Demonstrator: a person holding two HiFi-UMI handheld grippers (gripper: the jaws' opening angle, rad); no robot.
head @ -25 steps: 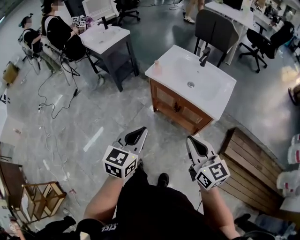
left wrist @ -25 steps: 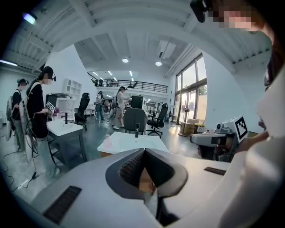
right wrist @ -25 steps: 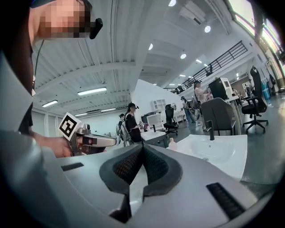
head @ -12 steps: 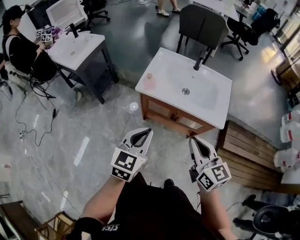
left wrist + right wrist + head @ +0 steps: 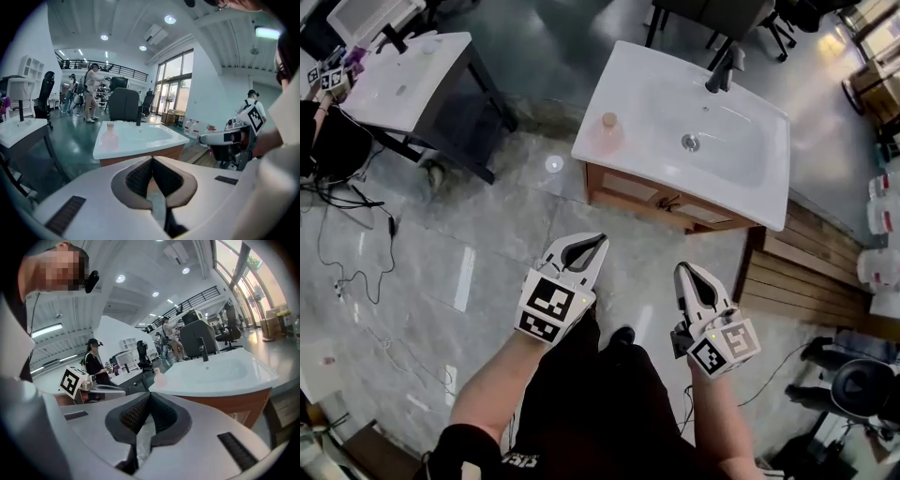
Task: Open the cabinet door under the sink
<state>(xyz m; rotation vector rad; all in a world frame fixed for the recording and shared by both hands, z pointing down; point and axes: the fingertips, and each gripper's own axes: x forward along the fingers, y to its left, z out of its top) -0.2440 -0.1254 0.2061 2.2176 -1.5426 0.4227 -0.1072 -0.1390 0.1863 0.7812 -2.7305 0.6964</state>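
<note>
While both grippers hang short of the cabinet point(image 5: 711, 221), its door point(image 5: 628, 190) sits closed.

Left gripper point(image 5: 600, 242): jaws clenched, nothing between them; over the grey floor point(image 5: 487, 244), apart from the cabinet. Right gripper point(image 5: 682, 270): jaws pressed together, empty; just beside the left one, likewise clear of the cabinet. Cabinet: wood, under the white sink point(image 5: 759, 183), ahead of both grippers; its front faces the person, with dark handles point(image 5: 668, 202) near the middle, and the door lies flush with that front. Bottle point(image 5: 607, 131): pale pink, upright on the sink's near left corner. Tap point(image 5: 722, 67): dark, at the sink's far edge. Pallet point(image 5: 806, 272): slatted wood, on the floor just right of the cabinet. Second sink point(image 5: 403, 80): white, on a dark stand, well apart at upper left.
</note>
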